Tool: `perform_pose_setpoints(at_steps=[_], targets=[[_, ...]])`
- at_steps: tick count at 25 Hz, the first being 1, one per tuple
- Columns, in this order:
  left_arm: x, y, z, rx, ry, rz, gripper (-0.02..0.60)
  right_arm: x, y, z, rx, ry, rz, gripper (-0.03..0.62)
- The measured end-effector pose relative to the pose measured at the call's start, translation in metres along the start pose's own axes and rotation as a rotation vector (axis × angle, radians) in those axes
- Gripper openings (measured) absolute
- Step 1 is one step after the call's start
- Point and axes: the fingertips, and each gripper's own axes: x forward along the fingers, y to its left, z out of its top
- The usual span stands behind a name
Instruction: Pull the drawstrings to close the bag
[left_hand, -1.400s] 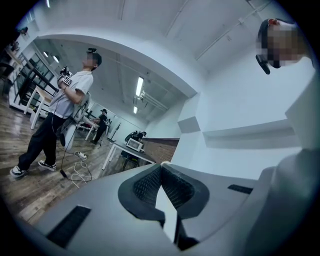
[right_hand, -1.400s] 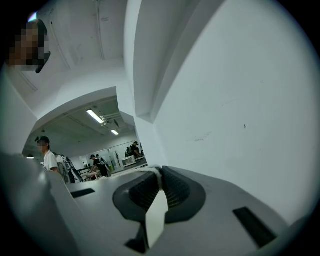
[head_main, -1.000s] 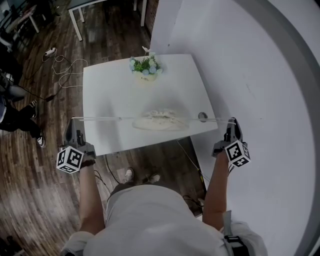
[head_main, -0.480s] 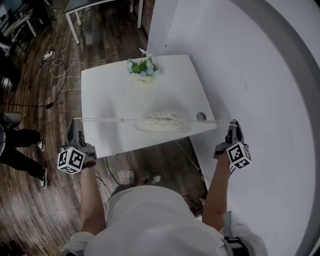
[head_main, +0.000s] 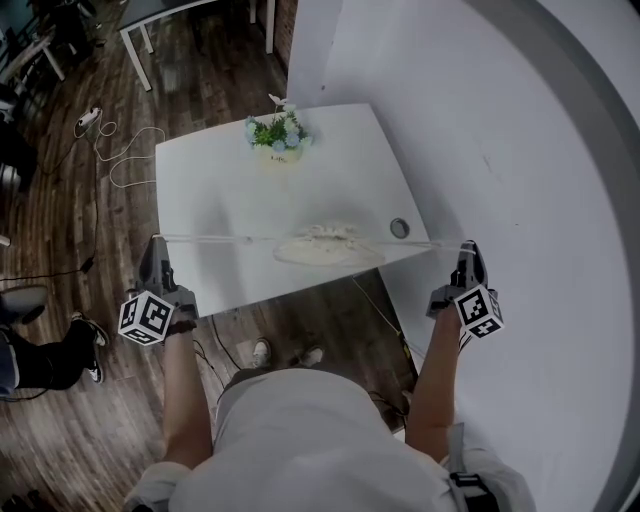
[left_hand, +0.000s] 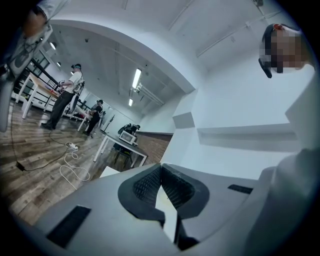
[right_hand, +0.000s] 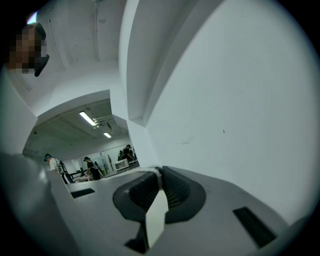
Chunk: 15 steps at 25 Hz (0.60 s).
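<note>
Left tool (head_main: 153, 242) mid-left and right tool (head_main: 465, 246) mid-right each clamp the taut drawstrings (head_main: 215, 238), bag (head_main: 328, 246) bunched mid-frame near the counter's (head_main: 220, 180) front edge: pull unevenly and I reckon it slides off, or a string slips free.

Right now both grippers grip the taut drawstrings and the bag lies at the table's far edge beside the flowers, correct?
No. The head view shows the bag by the table's near edge, apart from the flowers at its far edge. Left gripper and right gripper do grip the taut drawstrings.
</note>
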Motion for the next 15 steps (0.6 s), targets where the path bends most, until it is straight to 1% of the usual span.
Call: perform_pose_setpoints(at_steps=[5, 10, 12, 15], targets=[[0.005, -0.001, 0.005, 0.008, -0.008, -0.006, 0.015, 0.003, 0.001, 0.002, -0.010, -0.007, 0.006, 0.040], [0.016, -0.013, 0.013, -0.049, -0.048, -0.014, 0.015, 0.003, 0.005, 0.013, 0.004, -0.044, -0.001, 0.040], [0.018, -0.023, 0.022, -0.034, -0.063, -0.027, 0.015, 0.002, 0.011, 0.024, 0.009, -0.071, 0.008, 0.040], [0.024, -0.045, 0.036, 0.019, -0.071, -0.062, 0.015, 0.002, 0.029, 0.041, -0.004, -0.124, 0.028, 0.040]])
